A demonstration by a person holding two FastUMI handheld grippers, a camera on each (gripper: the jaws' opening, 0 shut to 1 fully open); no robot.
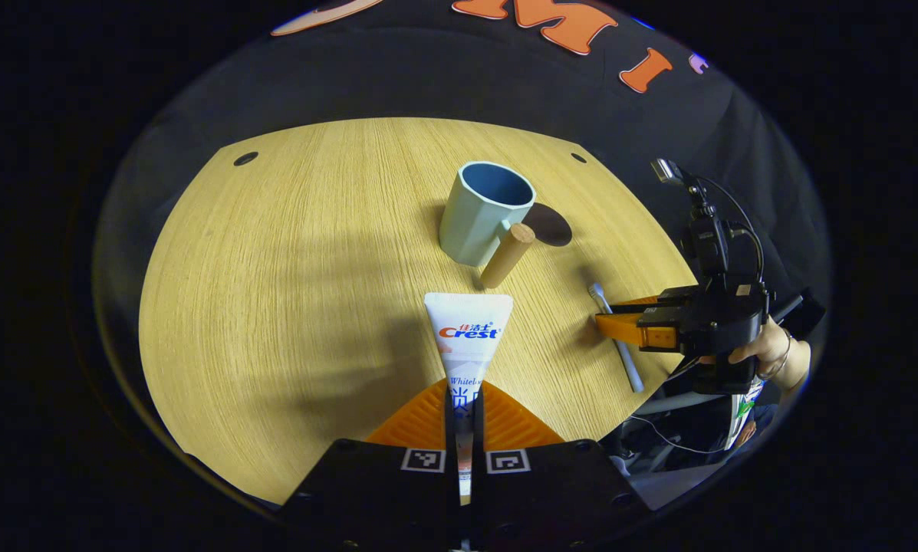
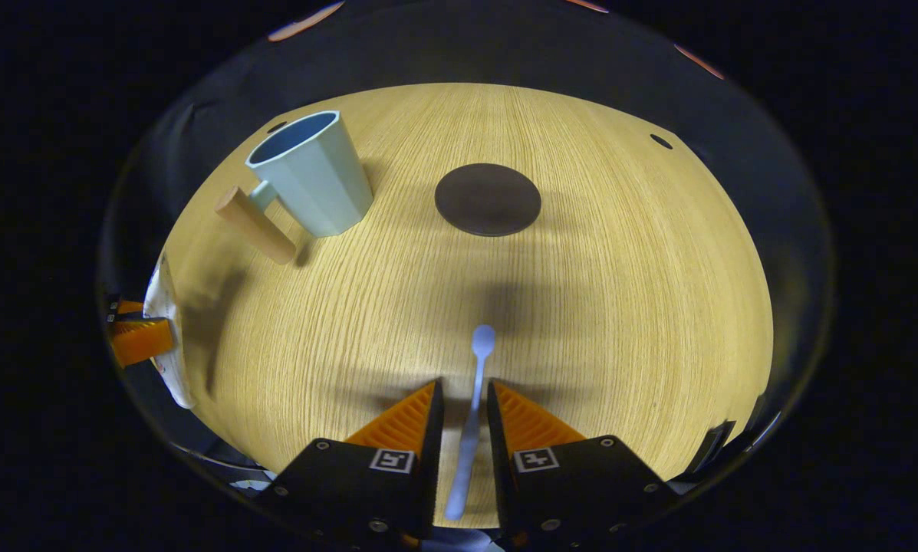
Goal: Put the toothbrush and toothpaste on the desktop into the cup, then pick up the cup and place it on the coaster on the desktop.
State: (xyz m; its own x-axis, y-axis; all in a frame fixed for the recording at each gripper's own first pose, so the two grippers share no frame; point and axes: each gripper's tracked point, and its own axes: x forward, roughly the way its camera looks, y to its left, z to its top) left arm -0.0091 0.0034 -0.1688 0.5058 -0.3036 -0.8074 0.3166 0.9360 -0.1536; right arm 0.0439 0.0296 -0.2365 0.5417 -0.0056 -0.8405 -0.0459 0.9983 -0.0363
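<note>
My left gripper (image 1: 465, 410) is shut on a white toothpaste tube (image 1: 468, 326), whose flat wide end points away towards the cup. The pale blue cup (image 1: 483, 211) stands upright at the table's middle, its wooden handle (image 1: 507, 254) towards me. A dark round coaster (image 1: 551, 224) lies just behind the cup. In the right gripper view, my right gripper (image 2: 466, 410) stands open with a fingertip on each side of the light blue toothbrush (image 2: 478, 368), which lies flat on the table. The cup (image 2: 313, 180) is far left and the coaster (image 2: 488, 199) straight ahead.
The wooden table (image 1: 274, 307) has a small dark hole near each far corner. A hand (image 1: 765, 349) holds the right gripper (image 1: 623, 322) at the table's right edge. In the right gripper view the toothpaste (image 2: 163, 337) shows at the far left edge.
</note>
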